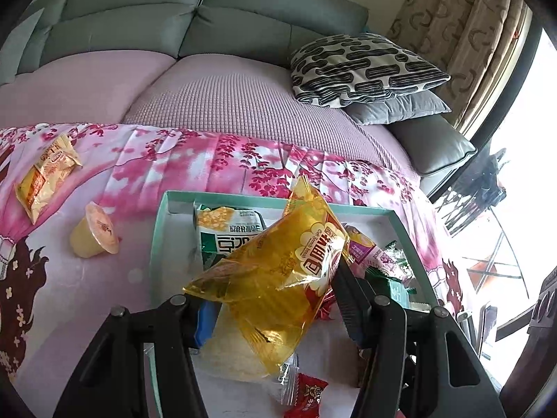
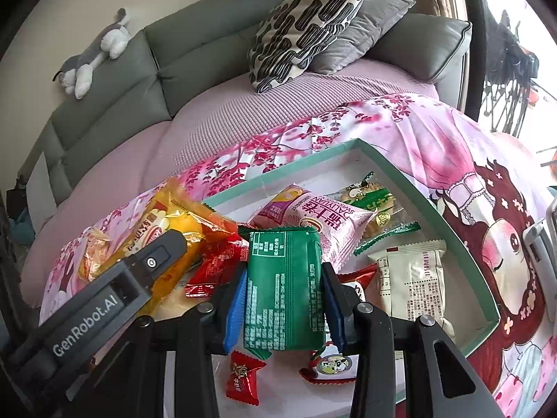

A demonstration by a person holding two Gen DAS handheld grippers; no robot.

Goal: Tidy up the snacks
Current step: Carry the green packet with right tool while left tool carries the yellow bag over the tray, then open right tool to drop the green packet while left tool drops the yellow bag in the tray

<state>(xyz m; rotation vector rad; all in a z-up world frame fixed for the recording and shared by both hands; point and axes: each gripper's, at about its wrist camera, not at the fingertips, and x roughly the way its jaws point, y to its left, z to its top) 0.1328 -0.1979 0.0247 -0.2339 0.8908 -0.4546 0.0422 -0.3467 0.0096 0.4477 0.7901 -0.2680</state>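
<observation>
Two grippers are held over a shallow box with a green rim (image 2: 452,209) that sits on a pink flowery cloth (image 1: 209,160), and each one holds a snack.

The left gripper (image 1: 275,299) has its fingers (image 1: 348,289) squeezed on a big yellow bag (image 1: 278,268). The bag hangs tilted above the box, so I think it is about to be put in with the others. The right gripper (image 2: 283,299) has its blue fingers (image 2: 235,310) pressed on both sides of a green packet (image 2: 283,285). That packet stands up straight over the near part of the box, held by its long edges so it does not slip.

The box is where the snacks go. Already in it are a pink bag (image 2: 320,223), a white packet (image 2: 410,278), a see-through pack of cookies (image 2: 369,202), a green and white bag (image 1: 222,237) and some small red candies (image 2: 243,376). They lie in a loose pile, some on top of others. The far corner of the box is still bare.

Two snacks are still outside the box, on the cloth to the left: an orange and yellow bag (image 1: 45,177) and a little jelly cup (image 1: 92,237) lying on its side. They are well away from the box, so the job looks only partly done.
</observation>
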